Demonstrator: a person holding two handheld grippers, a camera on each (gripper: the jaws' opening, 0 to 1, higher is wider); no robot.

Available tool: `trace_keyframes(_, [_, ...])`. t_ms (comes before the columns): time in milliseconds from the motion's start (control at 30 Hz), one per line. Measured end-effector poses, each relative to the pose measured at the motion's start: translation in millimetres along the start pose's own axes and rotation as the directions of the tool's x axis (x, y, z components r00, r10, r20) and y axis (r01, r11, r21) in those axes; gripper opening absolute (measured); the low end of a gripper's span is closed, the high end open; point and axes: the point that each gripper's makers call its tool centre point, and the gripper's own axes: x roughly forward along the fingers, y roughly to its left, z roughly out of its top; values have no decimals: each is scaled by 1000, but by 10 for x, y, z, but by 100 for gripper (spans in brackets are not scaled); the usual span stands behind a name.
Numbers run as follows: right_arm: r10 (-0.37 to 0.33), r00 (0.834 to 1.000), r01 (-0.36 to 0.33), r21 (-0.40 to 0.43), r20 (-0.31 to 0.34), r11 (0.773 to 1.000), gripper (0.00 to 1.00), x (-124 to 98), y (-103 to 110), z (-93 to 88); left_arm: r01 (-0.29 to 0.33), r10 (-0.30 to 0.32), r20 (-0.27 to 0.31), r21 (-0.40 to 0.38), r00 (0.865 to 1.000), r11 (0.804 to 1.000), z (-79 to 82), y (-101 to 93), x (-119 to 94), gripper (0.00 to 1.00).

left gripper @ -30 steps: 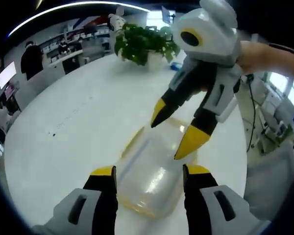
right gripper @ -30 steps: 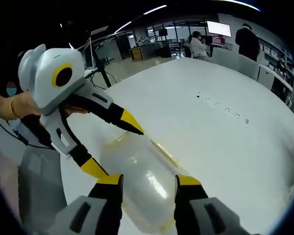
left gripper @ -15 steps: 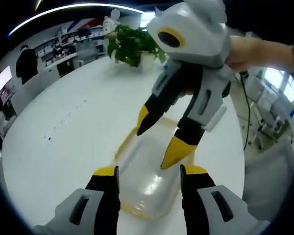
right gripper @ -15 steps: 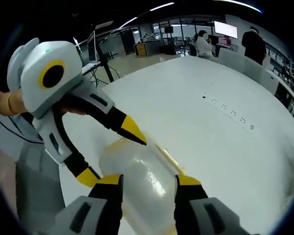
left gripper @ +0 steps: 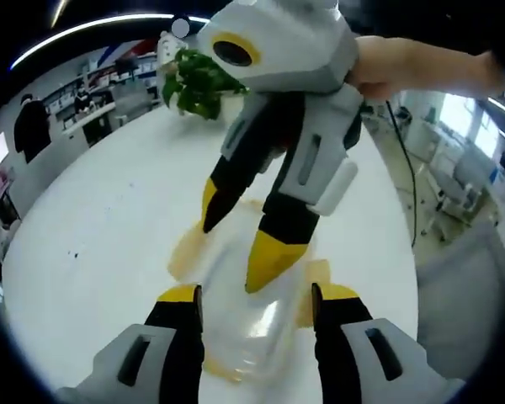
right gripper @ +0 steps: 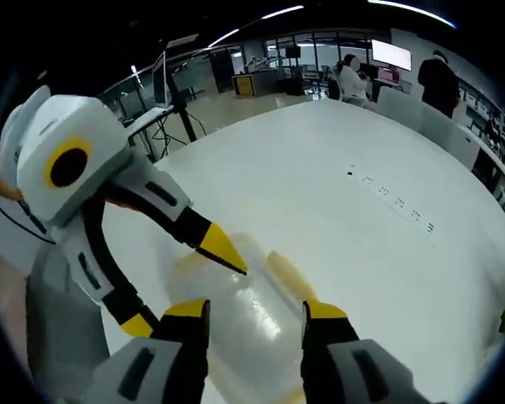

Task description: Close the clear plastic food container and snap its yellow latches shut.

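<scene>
Two yellow latches (left gripper: 187,249) seem flipped outward, so snapping remains. Clear container (left gripper: 244,324) rests on the white desk (left gripper: 101,227), lid apparently down; left gripper (left gripper: 257,295) and right gripper (right gripper: 246,310) hover released above it.

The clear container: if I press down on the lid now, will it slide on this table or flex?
Probably both, a little. The clear container looks thin-walled and seems empty, so likely light; on the smooth white table it may skate under an off-centre push. The lid could bow rather than stay rigid. Both the left gripper and the right gripper straddle it open, which should help steady it.
</scene>
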Motion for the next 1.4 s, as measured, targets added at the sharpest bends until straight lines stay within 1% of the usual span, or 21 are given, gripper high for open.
trace_keyframes(133, [6, 1000, -6, -9, -8, 1000, 43, 18, -3, 7, 9, -9, -3, 35, 1000, 999, 4, -44, 11, 54])
trace_keyframes(233, [7, 1000, -7, -26, -17, 1000, 44, 31, -9, 11, 22, -21, -9, 59, 1000, 998, -18, -93, 35, 57])
trace_keyframes(267, [12, 1000, -13, -35, -19, 999, 44, 37, -8, 15, 25, -24, -13, 79, 1000, 997, -38, -112, 53, 57])
trace_keyframes(333, [27, 1000, -28, -16, -13, 999, 44, 43, 6, 35, 26, -24, -21, 97, 999, 995, -64, -140, 68, 58])
trace_keyframes(367, [27, 1000, -27, -20, -13, 999, 44, 43, 6, 39, 24, -22, -21, 100, 1000, 995, -68, -142, 72, 57])
trace_keyframes(433, [31, 999, -32, -37, -21, 999, 45, 48, 6, 43, 14, -11, -21, 116, 1000, 993, -72, -130, 80, 58])
trace_keyframes(467, [32, 999, -33, -42, -25, 999, 45, 53, 2, 46, -1, 5, -24, 128, 1000, 992, -78, -107, 87, 59])
trace_keyframes(533, [30, 999, -32, -50, -31, 998, 45, 58, -17, 49, -41, 48, -32, 182, 998, 982, -94, -40, 95, 59])
trace_keyframes(567, [28, 999, -30, -52, -33, 998, 45, 60, -26, 51, -39, 45, -28, 182, 999, 982, -93, -55, 106, 61])
trace_keyframes(667, [33, 999, -35, -62, -44, 997, 45, 68, -37, 46, -39, 45, -30, 194, 999, 980, -101, -64, 110, 60])
trace_keyframes(733, [35, 998, -39, -73, -53, 997, 45, 74, -48, 42, -48, 55, -24, 216, 998, 975, -95, -63, 114, 59])
trace_keyframes(833, [44, 997, -49, -74, -60, 996, 45, 81, -71, 46, -70, 72, 5, 258, 997, 963, -47, -54, 113, 58])
trace_keyframes(967, [60, 996, -65, -74, -67, 995, 45, 88, -94, 40, -61, 63, -1, 253, 998, 966, -65, -67, 129, 57])
trace_keyframes(1167, [80, 991, -91, -114, -103, 989, 45, 99, -117, 22, -42, 48, -18, 245, 999, 968, -135, -87, 139, 56])
trace_keyframes(1200, [101, 988, -116, -132, -117, 984, 45, 109, -104, 12, -41, 47, -20, 249, 999, 968, -143, -92, 142, 56])
trace_keyframes(1367, [116, 977, -146, -165, -180, 975, 48, 167, -96, -17, -39, 45, -19, 247, 999, 968, -142, -106, 150, 56])
trace_keyframes(1400, [117, 976, -148, -165, -184, 975, 48, 175, -96, -14, -38, 44, -18, 245, 999, 969, -139, -107, 150, 56])
